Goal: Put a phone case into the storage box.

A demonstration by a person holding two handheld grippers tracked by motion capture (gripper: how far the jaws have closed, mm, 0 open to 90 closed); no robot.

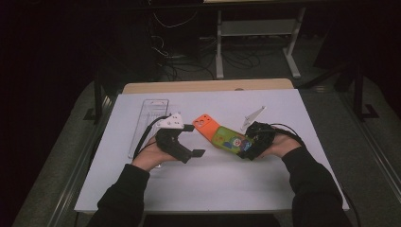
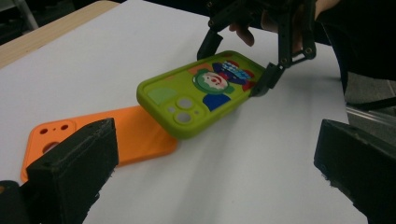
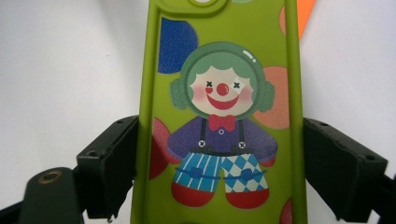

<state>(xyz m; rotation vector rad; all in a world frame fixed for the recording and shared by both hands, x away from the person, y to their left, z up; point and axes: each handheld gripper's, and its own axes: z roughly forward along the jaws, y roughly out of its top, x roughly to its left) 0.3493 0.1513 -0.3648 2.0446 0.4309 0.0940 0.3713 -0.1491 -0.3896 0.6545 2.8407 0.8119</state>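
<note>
A lime-green phone case (image 1: 229, 139) with a clown picture is gripped by its long edges near the bottom end in my right gripper (image 1: 249, 147), shut on it. The right gripper view shows both jaws pressed against the green case (image 3: 219, 116). In the left gripper view the green case (image 2: 201, 93) tilts above the white surface, its camera end over one edge of an orange phone case (image 2: 126, 135). The orange case (image 1: 205, 124) lies flat on the table. My left gripper (image 1: 193, 140) stands open to the left of both cases, with nothing between its jaws.
A clear plastic tray (image 1: 149, 123) lies at the left of the white tabletop (image 1: 213, 189). A wooden strip (image 1: 208, 86) runs along the far edge. Beyond it are white desk legs (image 1: 293, 52) and cables on the dark floor.
</note>
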